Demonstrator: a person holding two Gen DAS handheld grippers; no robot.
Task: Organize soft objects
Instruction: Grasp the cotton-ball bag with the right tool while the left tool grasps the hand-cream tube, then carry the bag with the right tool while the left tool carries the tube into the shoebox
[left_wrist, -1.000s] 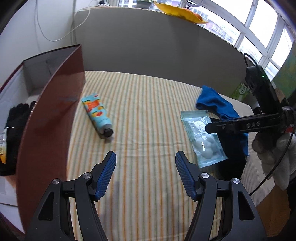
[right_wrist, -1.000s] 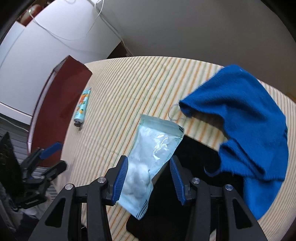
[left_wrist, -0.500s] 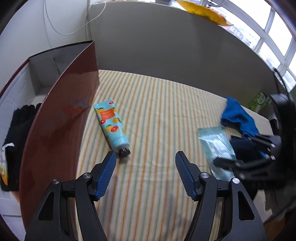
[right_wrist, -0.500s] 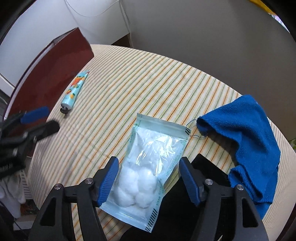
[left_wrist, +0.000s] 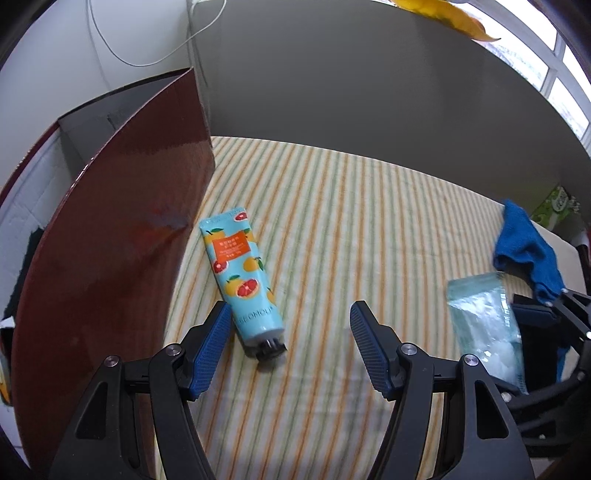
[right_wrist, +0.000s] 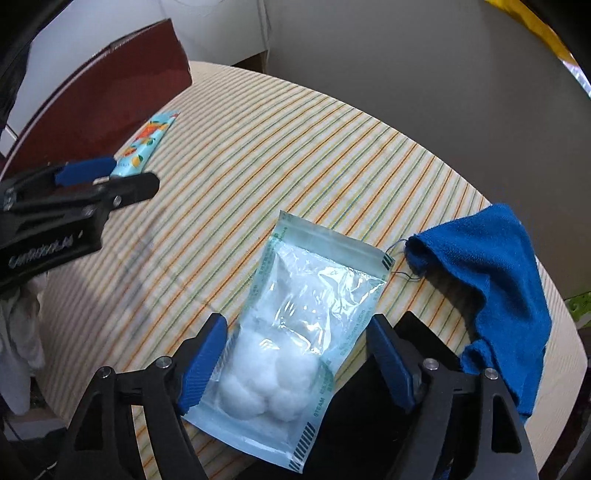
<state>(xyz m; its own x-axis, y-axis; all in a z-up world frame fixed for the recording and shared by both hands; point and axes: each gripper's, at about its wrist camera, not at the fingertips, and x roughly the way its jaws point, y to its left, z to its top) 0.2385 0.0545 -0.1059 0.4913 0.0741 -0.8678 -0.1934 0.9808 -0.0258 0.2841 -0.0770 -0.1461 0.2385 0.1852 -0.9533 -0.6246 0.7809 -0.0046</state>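
**Two grippers line up over two soft targets**

Right gripper (right_wrist: 295, 354) points down with its jaws opening around the cotton-ball pouch (right_wrist: 314, 325), pads clear of it, as it lies on the striped cloth (right_wrist: 295, 147) beside the blue towel (right_wrist: 491, 273). It looks light, puffy and crinkly-slick: best pinched across the cotton bulge. Left gripper (left_wrist: 290, 347) gapes wide and empty over the hand-cream tube (left_wrist: 240, 273), which lies just beside the dark red box (left_wrist: 110, 240); firmer, squeezable, so grab mid-body.

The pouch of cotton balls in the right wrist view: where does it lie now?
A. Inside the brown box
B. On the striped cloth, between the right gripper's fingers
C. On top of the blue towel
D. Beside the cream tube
B: the pouch of cotton balls lies flat on the striped cloth, between the opening jaws of the right gripper, whose pads do not press on it.
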